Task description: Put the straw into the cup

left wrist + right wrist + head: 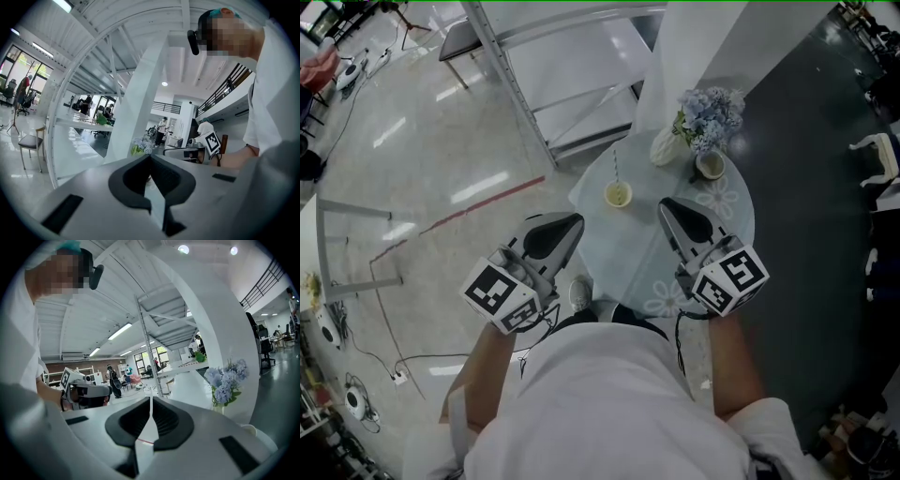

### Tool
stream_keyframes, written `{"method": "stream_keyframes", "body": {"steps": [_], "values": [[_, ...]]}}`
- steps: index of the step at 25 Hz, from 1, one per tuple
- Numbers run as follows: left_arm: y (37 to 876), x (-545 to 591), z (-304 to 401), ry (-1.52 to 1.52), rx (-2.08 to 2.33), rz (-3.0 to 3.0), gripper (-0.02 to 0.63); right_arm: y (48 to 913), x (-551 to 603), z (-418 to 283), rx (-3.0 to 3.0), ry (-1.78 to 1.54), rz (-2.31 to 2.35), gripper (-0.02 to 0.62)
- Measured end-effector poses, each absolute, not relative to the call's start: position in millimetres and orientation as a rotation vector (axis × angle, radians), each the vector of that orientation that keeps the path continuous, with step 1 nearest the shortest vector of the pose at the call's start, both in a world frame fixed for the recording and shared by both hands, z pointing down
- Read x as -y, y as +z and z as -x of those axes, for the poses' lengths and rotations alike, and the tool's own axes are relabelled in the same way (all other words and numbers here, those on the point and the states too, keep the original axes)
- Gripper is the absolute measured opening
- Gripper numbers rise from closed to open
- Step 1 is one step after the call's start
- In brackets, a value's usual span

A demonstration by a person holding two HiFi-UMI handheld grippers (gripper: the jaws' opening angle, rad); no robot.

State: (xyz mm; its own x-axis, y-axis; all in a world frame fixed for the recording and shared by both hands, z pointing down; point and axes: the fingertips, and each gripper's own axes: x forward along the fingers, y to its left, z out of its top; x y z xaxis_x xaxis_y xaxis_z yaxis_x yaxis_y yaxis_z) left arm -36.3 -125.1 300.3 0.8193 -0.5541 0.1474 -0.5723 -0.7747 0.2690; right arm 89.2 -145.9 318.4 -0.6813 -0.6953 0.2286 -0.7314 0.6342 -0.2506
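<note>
The cup (618,194) stands on the round glass surface (623,248), towards its far left part. The straw (615,167) is in the cup and rises from it almost upright, leaning only a little to the far side. So the task looks finished to me, or very close to it.

The left claw (575,222) is on the near left side of the cup and the right claw (667,202) on the near right side. Both point towards the cup, but neither touches it. In the left gripper view the two jaws meet at their tips and only the hollow of the dark pads is between them, with no object there. The right gripper view shows the same: the tips are together and nothing is held. I think the claws are kept low and back from the cup so that they do not knock the light cup or push the straw out.

Behind the cup, on the far right part of the surface, stands a white vase (666,146) with pale blue flowers (712,111), and a small bowl (710,166) is just beside it. They are apart from the cup, so the straw has free space above it.
</note>
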Motion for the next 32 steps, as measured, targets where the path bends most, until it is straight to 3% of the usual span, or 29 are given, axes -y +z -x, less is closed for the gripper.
{"method": "stream_keyframes", "body": {"steps": [32], "values": [[296,120,37,0.071,0.856,-2.706,0.021,317,130,-72,2.754,0.514,-1.114,0.025]]}}
